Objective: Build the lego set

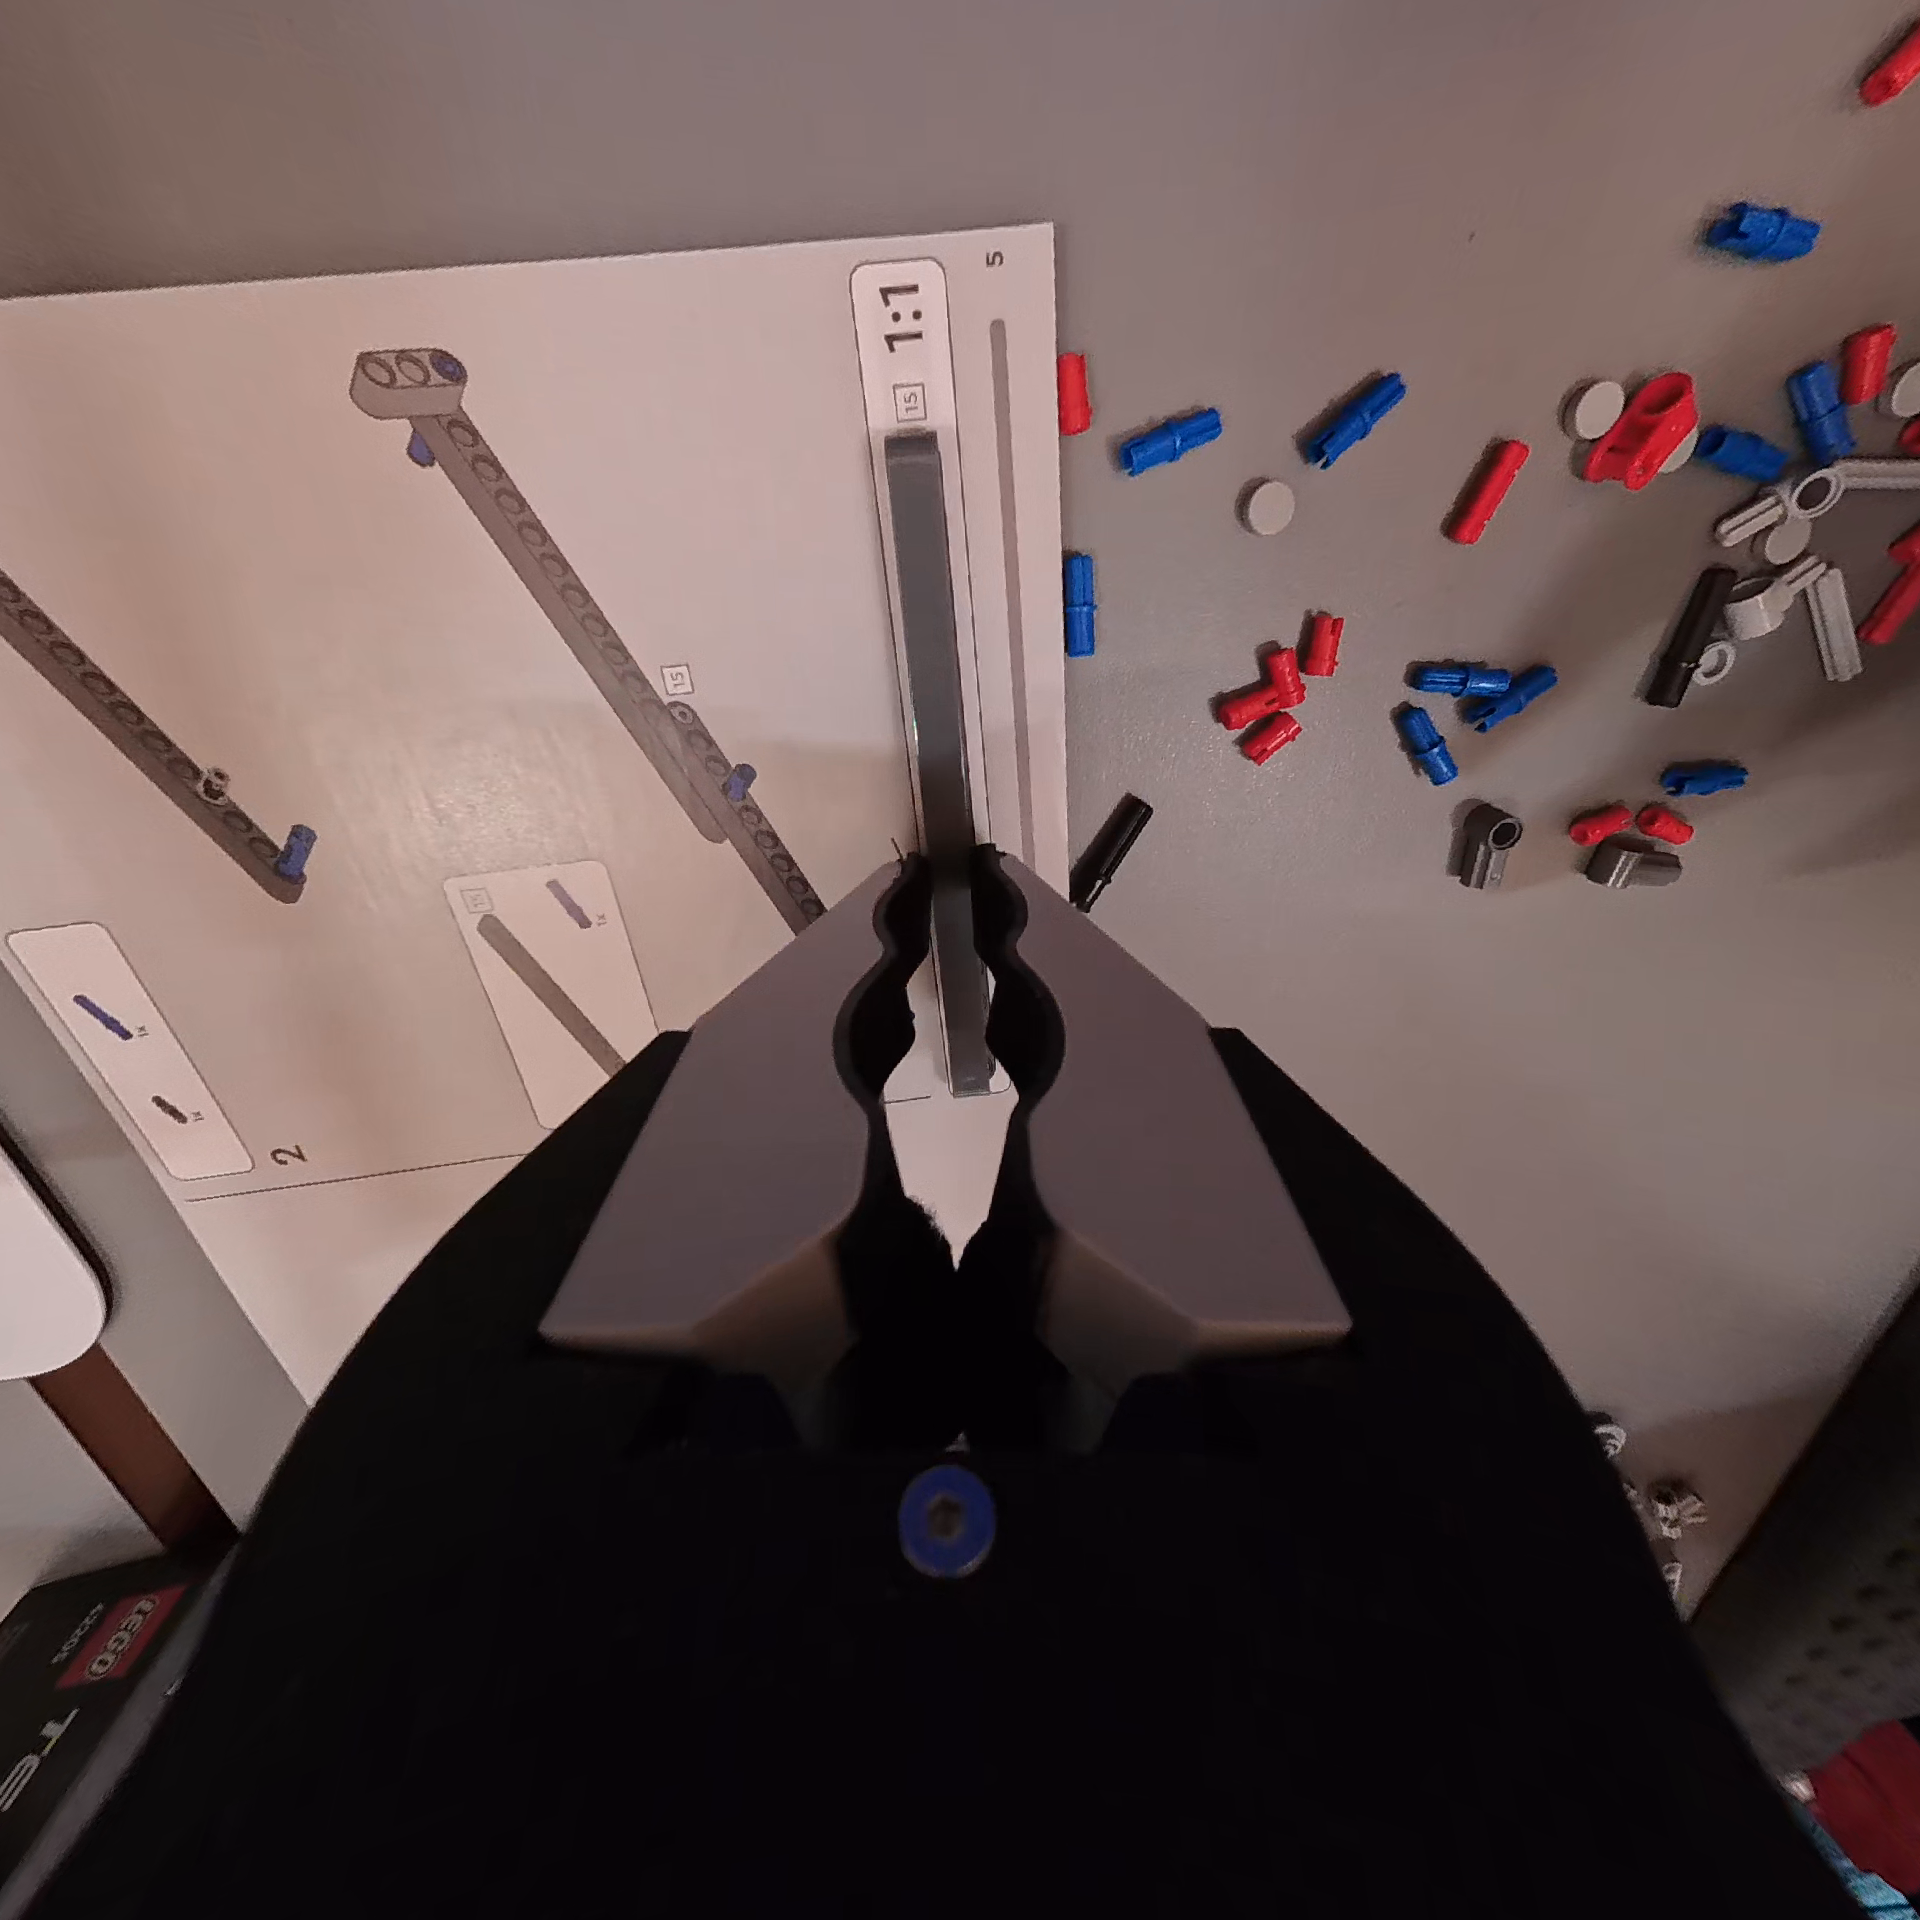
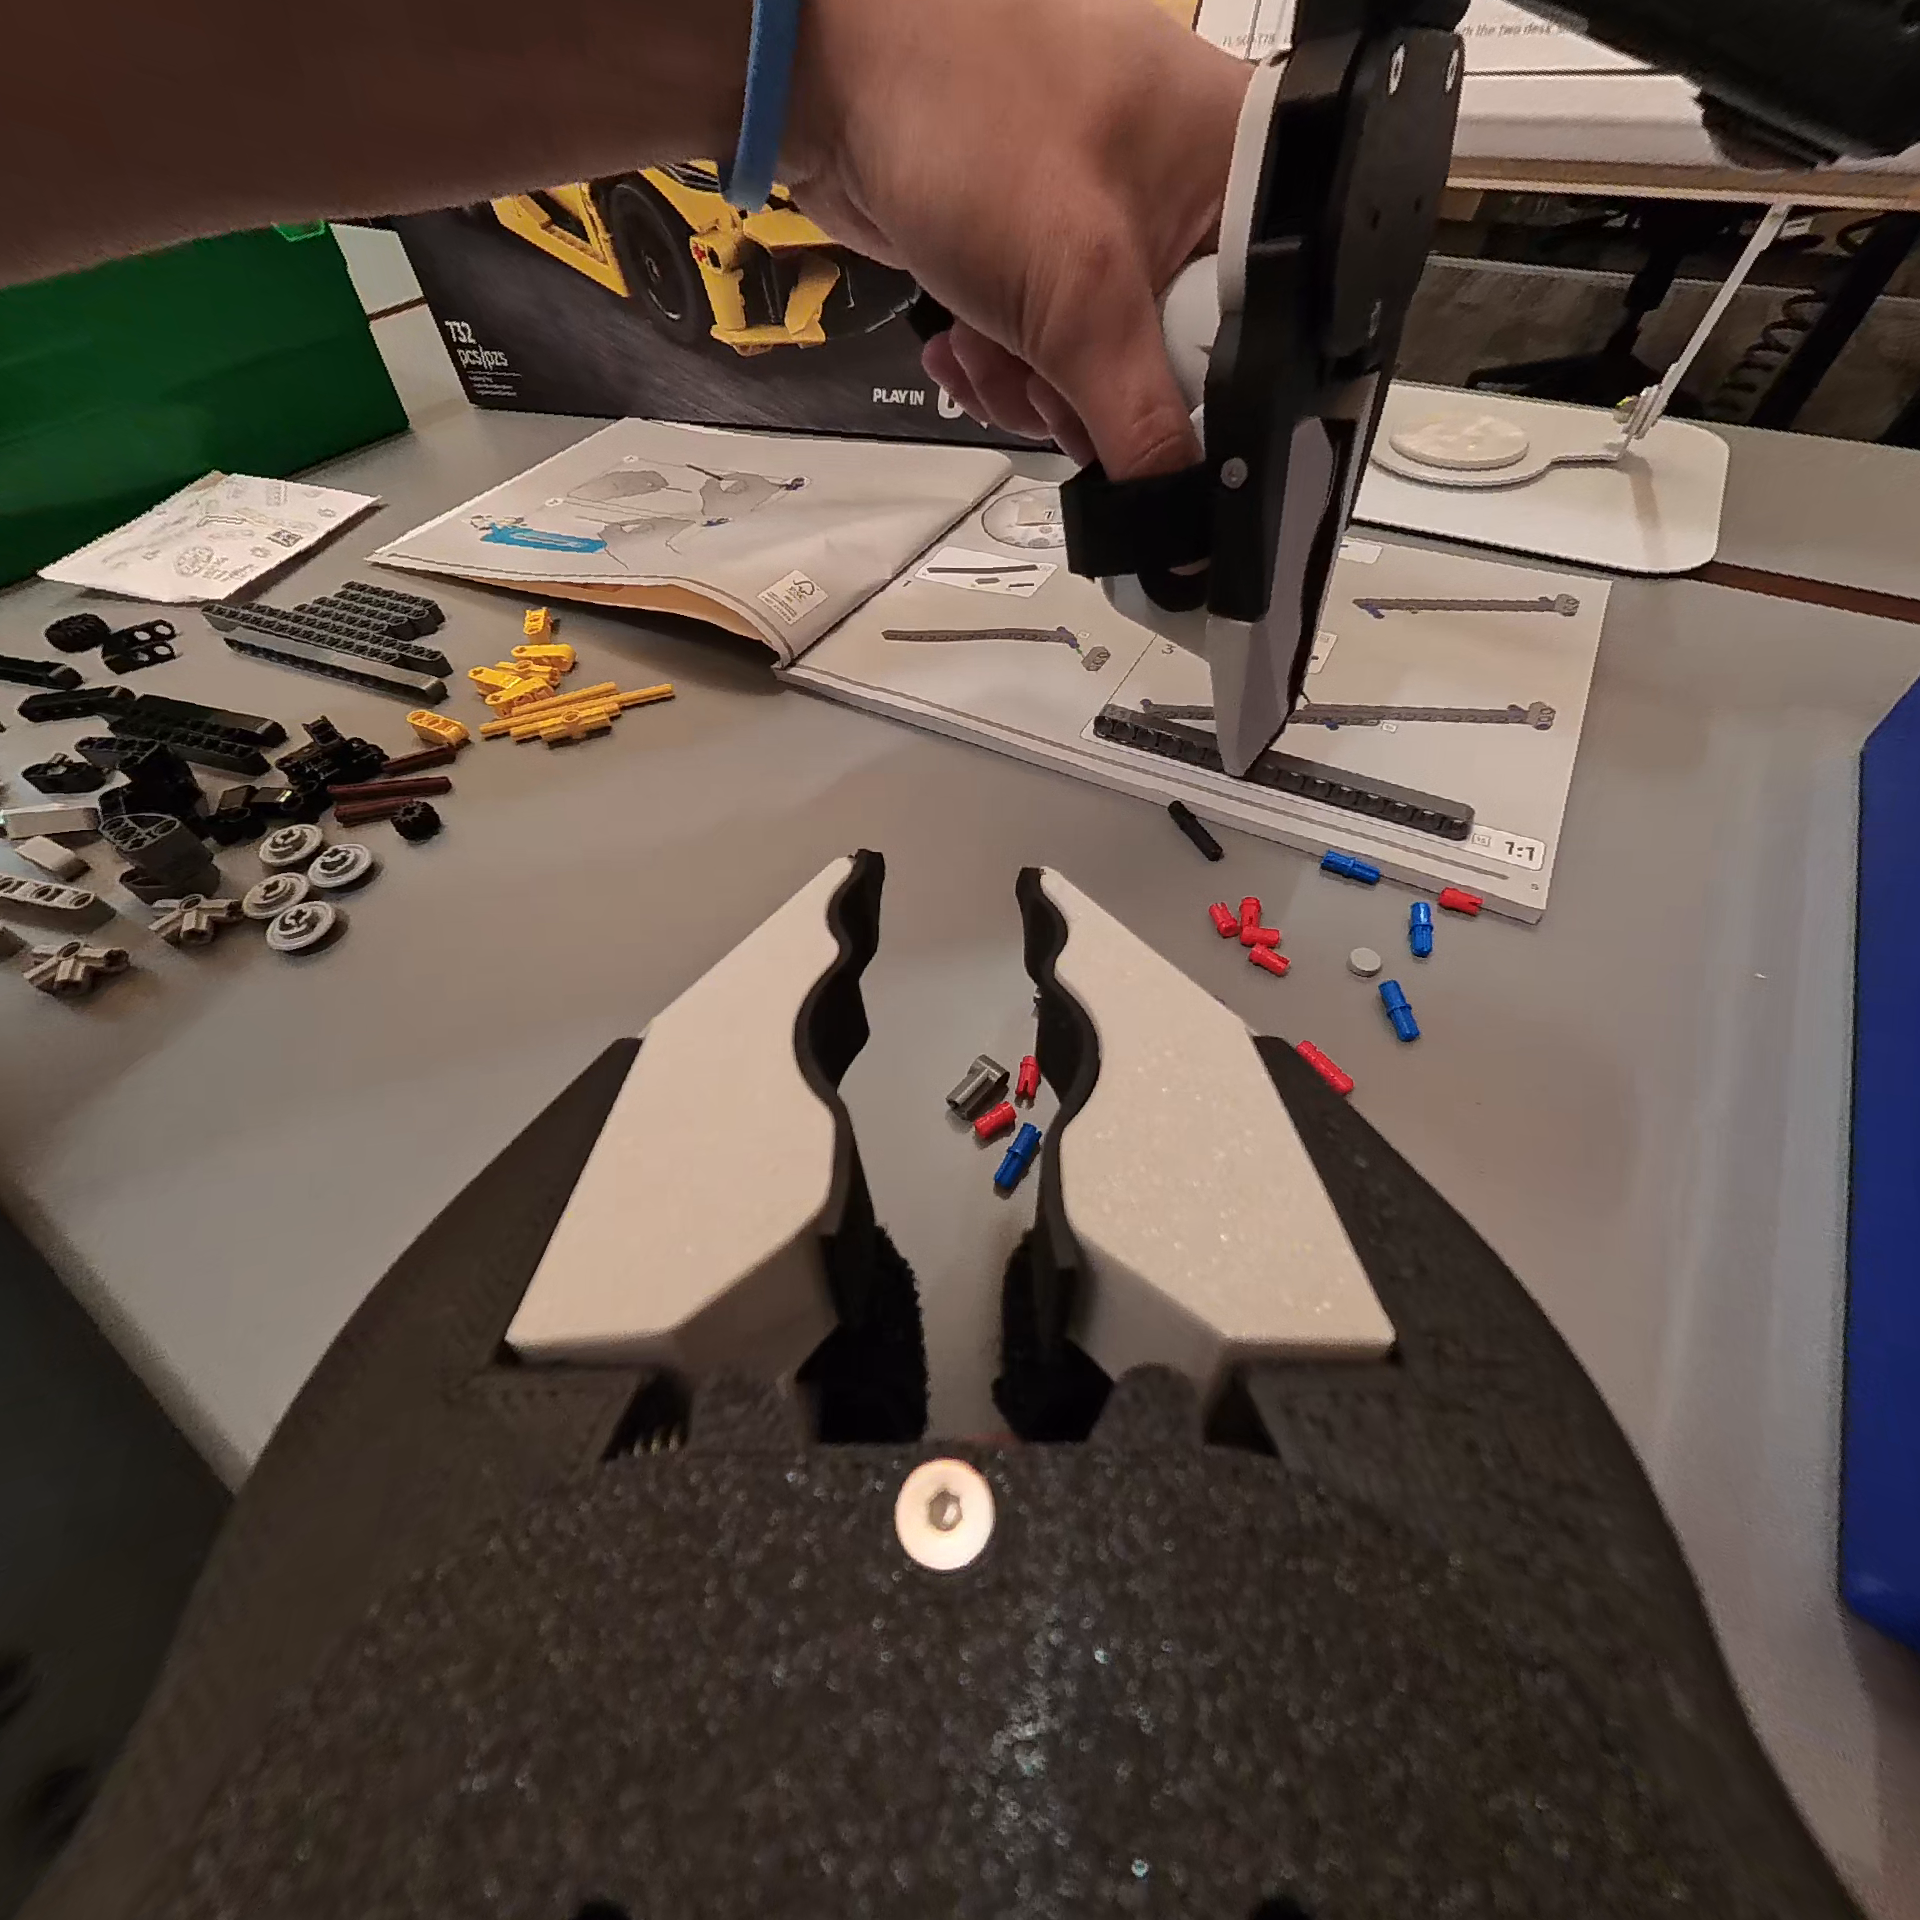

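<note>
The left gripper point(image 1: 943, 873) pinches the long grey beam point(image 1: 928, 644) mid-length, a light, stiff, smooth-sided piece lying between its tips, while the right gripper point(image 2: 951, 868) hangs unclenched and empty.

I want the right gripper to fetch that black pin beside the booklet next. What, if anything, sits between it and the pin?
Nothing visible blocks it. The right gripper is open over bare table, and the black pin lies ahead, slightly right. The left gripper stands just behind the pin, on the long grey beam, so space is tight.
</note>
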{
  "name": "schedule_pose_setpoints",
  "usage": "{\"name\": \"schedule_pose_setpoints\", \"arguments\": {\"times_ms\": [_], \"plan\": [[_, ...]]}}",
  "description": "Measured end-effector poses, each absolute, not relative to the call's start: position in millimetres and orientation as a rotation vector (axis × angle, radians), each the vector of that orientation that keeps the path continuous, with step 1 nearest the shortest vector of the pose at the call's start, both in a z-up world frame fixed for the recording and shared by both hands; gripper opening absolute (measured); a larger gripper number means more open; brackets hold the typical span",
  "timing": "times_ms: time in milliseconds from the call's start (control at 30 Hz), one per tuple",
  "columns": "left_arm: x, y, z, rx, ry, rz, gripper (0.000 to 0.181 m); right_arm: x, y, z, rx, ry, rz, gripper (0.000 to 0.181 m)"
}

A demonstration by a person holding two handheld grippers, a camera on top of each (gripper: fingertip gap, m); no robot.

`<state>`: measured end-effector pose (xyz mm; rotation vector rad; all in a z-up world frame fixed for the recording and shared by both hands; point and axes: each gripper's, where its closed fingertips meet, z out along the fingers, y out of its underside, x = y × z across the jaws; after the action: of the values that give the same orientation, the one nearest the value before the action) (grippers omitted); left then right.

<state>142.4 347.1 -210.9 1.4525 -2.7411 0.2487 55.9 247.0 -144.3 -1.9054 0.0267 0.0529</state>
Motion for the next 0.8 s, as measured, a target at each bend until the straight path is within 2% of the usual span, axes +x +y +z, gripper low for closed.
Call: {"name": "schedule_pose_setpoints", "arguments": {"times_ms": [800], "plan": [[142.5, 346.4, -211.8, 1.451, -2.746, 0.234, 0.006, 54.1, 247.5, -146.4, -1.916, 0.017, 0.055, 0.027]]}}
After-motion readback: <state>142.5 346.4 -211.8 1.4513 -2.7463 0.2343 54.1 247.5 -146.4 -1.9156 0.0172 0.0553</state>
